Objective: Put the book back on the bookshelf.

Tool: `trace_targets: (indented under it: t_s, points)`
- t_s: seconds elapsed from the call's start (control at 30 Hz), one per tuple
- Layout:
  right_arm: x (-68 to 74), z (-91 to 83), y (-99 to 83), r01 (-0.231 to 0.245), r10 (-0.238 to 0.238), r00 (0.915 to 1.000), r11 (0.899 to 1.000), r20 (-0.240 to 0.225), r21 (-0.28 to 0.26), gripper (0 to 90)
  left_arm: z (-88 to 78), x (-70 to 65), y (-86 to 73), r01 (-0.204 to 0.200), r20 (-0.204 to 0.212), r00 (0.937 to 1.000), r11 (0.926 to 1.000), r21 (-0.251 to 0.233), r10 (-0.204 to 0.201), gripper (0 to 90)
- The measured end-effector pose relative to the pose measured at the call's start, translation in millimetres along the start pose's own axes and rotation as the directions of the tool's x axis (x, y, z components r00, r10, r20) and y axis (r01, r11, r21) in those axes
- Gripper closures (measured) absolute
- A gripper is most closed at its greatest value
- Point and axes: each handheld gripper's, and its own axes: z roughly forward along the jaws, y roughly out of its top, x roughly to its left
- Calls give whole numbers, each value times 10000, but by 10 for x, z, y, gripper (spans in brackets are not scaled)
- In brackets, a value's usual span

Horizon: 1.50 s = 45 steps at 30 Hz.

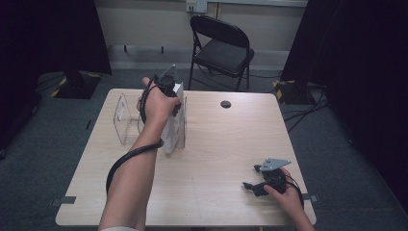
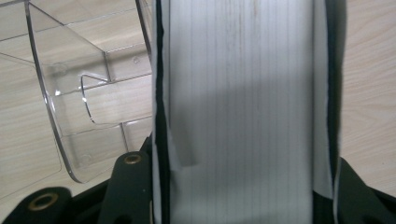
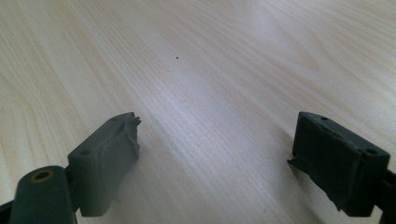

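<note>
Surface holds binder clenched upright by left tool; tilting could knock clear holder; right tool released.

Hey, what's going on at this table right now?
A person is working with a gripper in each hand. The left gripper has its jaws clamped on a thick white book or binder, held upright on the wooden table right beside a clear plastic stand. The right gripper rests near the table's front right corner, jaws open with nothing between them.
</note>
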Motion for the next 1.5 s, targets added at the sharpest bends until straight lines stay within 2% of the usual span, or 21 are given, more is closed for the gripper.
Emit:
trace_targets:
  t_s: [0.27,0.3,0.37,0.5,0.67,0.77,0.8,0.83,0.87,0.9,0.93,1.13,1.5]
  points:
    - [0,0,0,3,-3,10000,10000,-1,-1,133,55,-17,23,10,-153,9999,9999,-115,-11,528]
    - [-1,0,0,5,-5,10000,10000,1,-2,133,64,-13,25,20,-71,10000,9999,-98,-21,528]
    - [-1,0,0,3,-3,10000,10000,-4,0,133,79,-9,29,176,-78,9998,9998,-66,-177,528]
    - [0,1,0,-12,12,10000,10000,9,-7,133,121,-18,34,182,-166,9997,9996,-228,-186,528]
    - [1,0,1,-30,30,10000,10000,2,-3,133,143,-23,56,462,-252,9986,9989,-124,-465,528]
    - [1,0,1,-25,25,10000,10000,3,-3,133,168,-21,65,426,-277,9987,9989,-173,-430,528]
    - [1,0,1,-29,29,10000,10000,1,-4,133,175,-10,68,252,-294,9992,9995,-173,-257,528]
    - [0,1,0,-15,15,10000,10000,2,-6,133,181,-24,66,458,-296,9985,9987,-217,-464,527]
    - [0,1,0,-15,15,10000,10000,4,-7,133,181,-11,72,255,-303,9992,9994,-222,-261,528]
    - [1,0,1,-31,31,10000,10000,0,-2,133,181,-23,74,403,-298,9987,9989,-231,-410,527]
    - [1,1,0,-20,20,10000,10000,3,-6,133,180,-12,81,249,-295,9992,9995,-190,-254,527]
    - [1,0,1,-31,31,10000,10000,4,-7,133,196,-19,88,493,-221,9985,9982,-343,-500,528]
    - [2,1,1,-39,39,10000,10000,16,-23,133,209,-31,78,409,-320,9986,9981,-459,-424,522]
